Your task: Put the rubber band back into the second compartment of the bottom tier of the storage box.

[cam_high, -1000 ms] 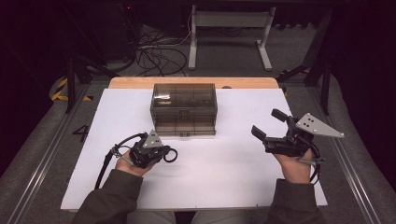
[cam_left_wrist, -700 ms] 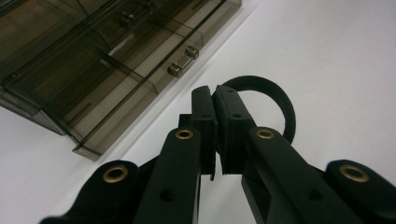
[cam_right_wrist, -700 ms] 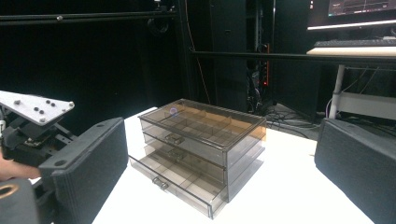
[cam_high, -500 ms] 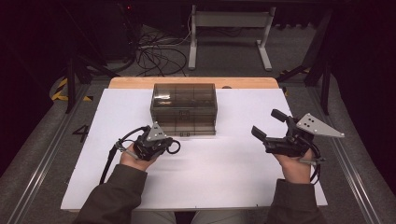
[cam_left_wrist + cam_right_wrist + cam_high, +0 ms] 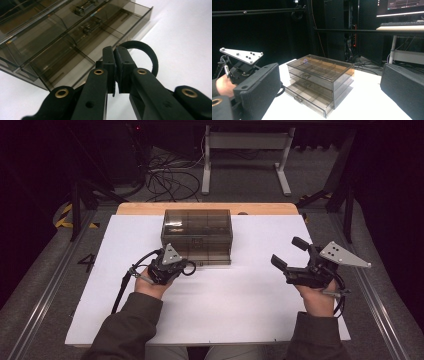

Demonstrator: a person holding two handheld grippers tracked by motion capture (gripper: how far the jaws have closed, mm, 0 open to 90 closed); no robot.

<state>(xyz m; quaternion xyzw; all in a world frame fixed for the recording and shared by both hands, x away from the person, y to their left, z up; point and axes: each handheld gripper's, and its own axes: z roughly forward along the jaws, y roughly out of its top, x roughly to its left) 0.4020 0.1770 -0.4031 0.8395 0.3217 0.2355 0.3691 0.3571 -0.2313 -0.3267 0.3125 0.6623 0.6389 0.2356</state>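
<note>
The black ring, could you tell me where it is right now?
In the left gripper view the black ring is pinched in the left claw, just in front of the smoky drawer box's open bottom drawer.

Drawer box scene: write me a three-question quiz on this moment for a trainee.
1. Which drawer of the drawer box stands pulled out?
2. True or false: the right gripper is open and holds nothing.
3. The left gripper is shut on: A) a black ring; B) a drawer handle; C) nothing.

Key: 1. The bottom drawer. 2. True. 3. A.
</note>
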